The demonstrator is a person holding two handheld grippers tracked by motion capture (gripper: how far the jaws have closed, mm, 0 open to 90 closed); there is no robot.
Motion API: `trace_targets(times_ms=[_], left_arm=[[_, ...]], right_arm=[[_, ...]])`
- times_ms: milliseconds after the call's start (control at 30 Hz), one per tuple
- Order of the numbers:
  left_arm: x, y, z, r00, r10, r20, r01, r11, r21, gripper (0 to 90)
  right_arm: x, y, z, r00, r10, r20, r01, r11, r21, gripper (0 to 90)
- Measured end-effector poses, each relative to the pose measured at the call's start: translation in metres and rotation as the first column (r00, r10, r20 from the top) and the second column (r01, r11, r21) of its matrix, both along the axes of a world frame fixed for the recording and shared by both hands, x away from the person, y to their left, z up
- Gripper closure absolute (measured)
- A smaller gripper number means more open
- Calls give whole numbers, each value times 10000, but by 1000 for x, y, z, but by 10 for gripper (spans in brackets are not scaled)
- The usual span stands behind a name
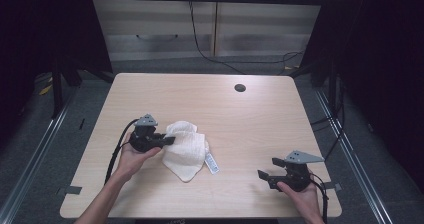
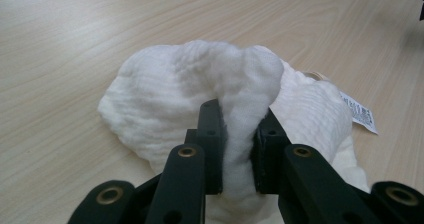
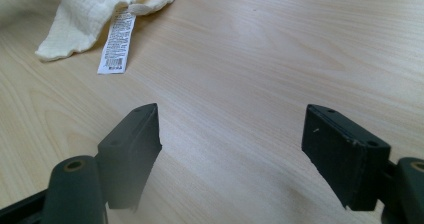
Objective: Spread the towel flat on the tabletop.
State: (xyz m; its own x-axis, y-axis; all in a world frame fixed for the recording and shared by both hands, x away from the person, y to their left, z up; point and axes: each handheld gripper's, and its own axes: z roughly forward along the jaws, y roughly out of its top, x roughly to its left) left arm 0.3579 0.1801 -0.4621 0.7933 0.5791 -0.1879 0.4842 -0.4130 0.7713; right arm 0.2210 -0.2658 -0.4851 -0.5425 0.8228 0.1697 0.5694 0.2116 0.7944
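Observation:
A crumpled white cloth (image 1: pixel 186 148) lies left of the middle of the wooden table (image 1: pixel 250 119), with a printed label (image 1: pixel 212 163) sticking out at its right edge. My left gripper (image 1: pixel 169 140) is shut on a raised fold of the cloth (image 2: pixel 200 79), which bulges up between the two black fingers (image 2: pixel 209 144). My right gripper (image 1: pixel 267 173) rests low near the front right corner, open wide, with bare table between its fingers (image 3: pixel 131 149). From there the cloth (image 3: pixel 95 9) and its label (image 3: pixel 116 43) lie off to the far left.
A dark round cable hole (image 1: pixel 240 88) sits near the table's far edge. Black curtains hang at both sides, and cables run over the floor behind the table. A cable trails from each gripper toward the front edge.

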Motion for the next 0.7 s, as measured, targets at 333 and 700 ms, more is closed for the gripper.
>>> trace_targets(times_ms=[333, 700], left_arm=[[-3, -10, -9, 9998, -154, -142, 154, 9999, 11, 787], [-14, -35, -20, 9954, -935, -226, 937, 9955, 111, 787]], right_arm=[[0, 2, -1, 9999, 141, -47, -142, 9999, -85, 212], [0, 3, -1, 9997, 210, -95, -211, 9997, -133, 212]])
